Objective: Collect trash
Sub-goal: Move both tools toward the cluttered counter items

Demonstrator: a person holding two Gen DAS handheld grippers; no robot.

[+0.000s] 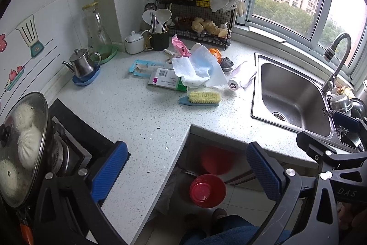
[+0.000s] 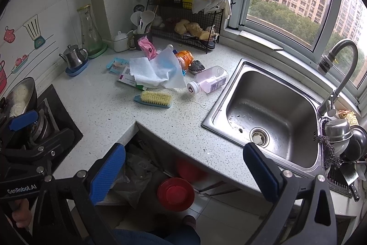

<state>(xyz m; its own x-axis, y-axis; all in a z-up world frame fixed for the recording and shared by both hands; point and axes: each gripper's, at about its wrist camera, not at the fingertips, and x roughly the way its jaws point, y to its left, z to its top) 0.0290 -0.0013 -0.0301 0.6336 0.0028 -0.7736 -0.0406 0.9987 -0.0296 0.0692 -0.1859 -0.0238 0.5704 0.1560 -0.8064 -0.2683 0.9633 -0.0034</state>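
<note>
Counter (image 1: 142, 111) spans both views, sink (image 2: 270, 111) set into it. Trash lies heaped mid-counter: paper towel (image 2: 156, 70), box (image 1: 165, 80) under it, bottle (image 2: 208, 83) on its side nearer the sink, brush (image 2: 154, 99) in front. Left gripper (image 1: 187, 172) and right gripper (image 2: 183, 172) hover empty at the counter's edge, fingers apart.

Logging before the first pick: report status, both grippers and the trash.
Left gripper open, empty. Right gripper open, empty, short of the counter. Trash pile, paper towel on top, untouched. Scrub brush lies in front of it.
</note>
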